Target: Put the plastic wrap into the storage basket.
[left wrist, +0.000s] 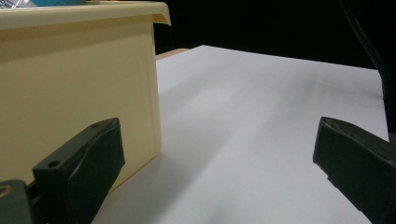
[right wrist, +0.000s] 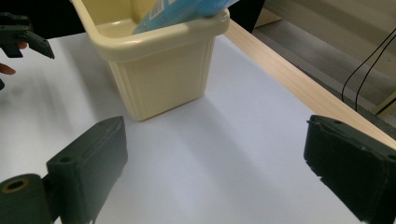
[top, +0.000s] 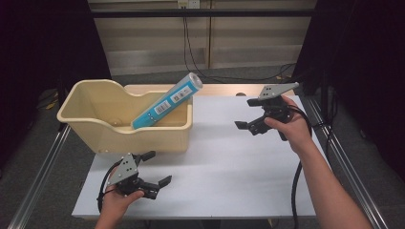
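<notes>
A cream plastic bin stands at the back left of the white table. A blue tube with a white label leans inside it, its capped end sticking up past the bin's right rim. My left gripper hovers open just in front of the bin, holding nothing. In the left gripper view the gripper has the bin's wall close at its left. My right gripper is open at the back right, apart from the bin. The right gripper view has the gripper facing the bin and the tube.
A wooden strip runs along the table's far edge. Metal rails flank the table on both sides. Black cables trail over the floor behind. Bare tabletop lies between the two grippers.
</notes>
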